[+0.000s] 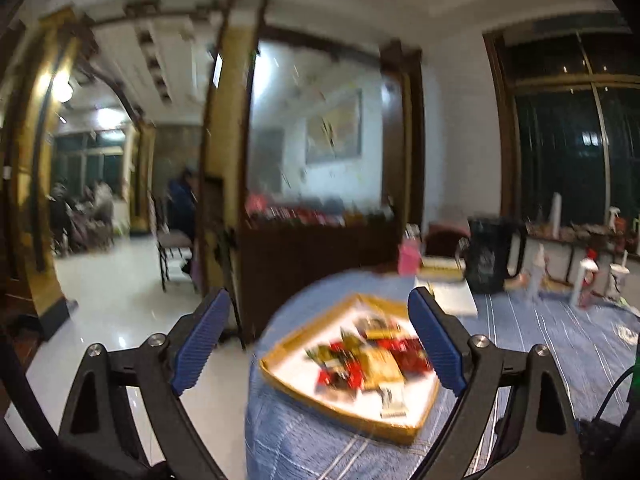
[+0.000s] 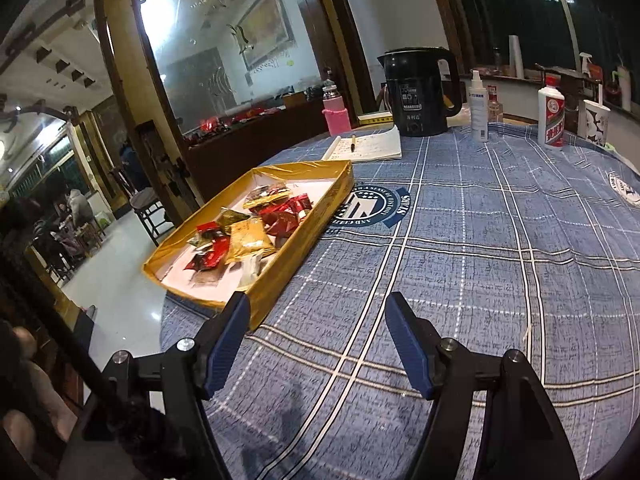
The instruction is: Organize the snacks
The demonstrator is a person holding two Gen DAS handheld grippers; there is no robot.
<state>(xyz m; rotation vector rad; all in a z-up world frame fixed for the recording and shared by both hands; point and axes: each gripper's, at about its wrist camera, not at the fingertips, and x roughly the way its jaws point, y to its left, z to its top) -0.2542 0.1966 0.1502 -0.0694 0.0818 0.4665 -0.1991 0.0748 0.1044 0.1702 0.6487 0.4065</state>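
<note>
Both grippers, left gripper (image 1: 316, 340) and right gripper (image 2: 318, 344), are held wide and empty, since the snack packets (image 2: 248, 236) seemingly are gathered already in the yellow tray (image 2: 280, 276).

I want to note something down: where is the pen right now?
In the right wrist view the pen lies on the open notebook, beyond the yellow snack tray, between the pink bottle and the black kettle.

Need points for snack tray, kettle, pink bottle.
snack tray (image 2: 304, 236), right wrist view, on its yellow outer side wall.
kettle (image 2: 416, 92), right wrist view, on the black body's front.
pink bottle (image 2: 337, 114), right wrist view, on its pink sleeve.
</note>
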